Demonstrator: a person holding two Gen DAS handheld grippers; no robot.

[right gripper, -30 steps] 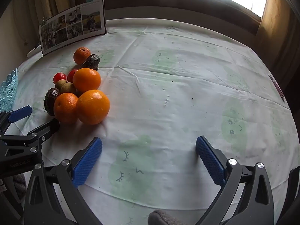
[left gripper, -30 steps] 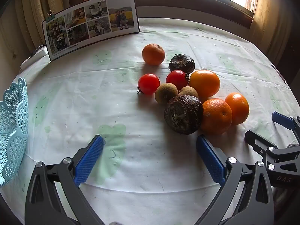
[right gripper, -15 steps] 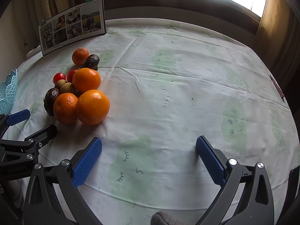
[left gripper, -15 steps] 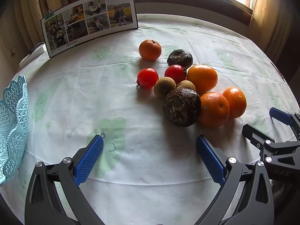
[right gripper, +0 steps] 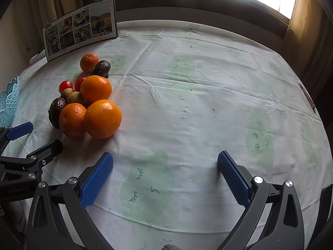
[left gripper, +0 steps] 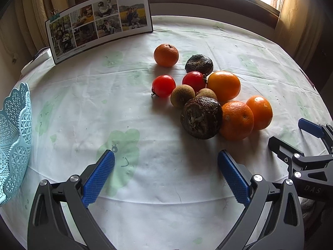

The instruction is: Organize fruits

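A cluster of fruit lies on the white tablecloth: several oranges [left gripper: 236, 120], two dark wrinkled avocados [left gripper: 200, 118], two red tomatoes [left gripper: 163, 85] and two brown kiwis [left gripper: 182, 95]. In the right wrist view the same pile sits at the left, with the nearest orange [right gripper: 103, 119] in front. My left gripper [left gripper: 166, 174] is open and empty, short of the pile. My right gripper [right gripper: 165, 176] is open and empty over bare cloth, to the right of the fruit. A light blue lattice basket [left gripper: 12, 143] stands at the table's left edge.
A photo collage board [left gripper: 100, 21] stands at the back left by the window. Curtains hang at both sides. The right gripper's fingers [left gripper: 308, 125] show at the right edge of the left wrist view. A thin dark object [right gripper: 308, 95] lies at the far right table edge.
The left gripper has drawn back and tilted up a little, so the fruit pile sits higher and farther in its view. The right gripper has barely moved. Both stay open.
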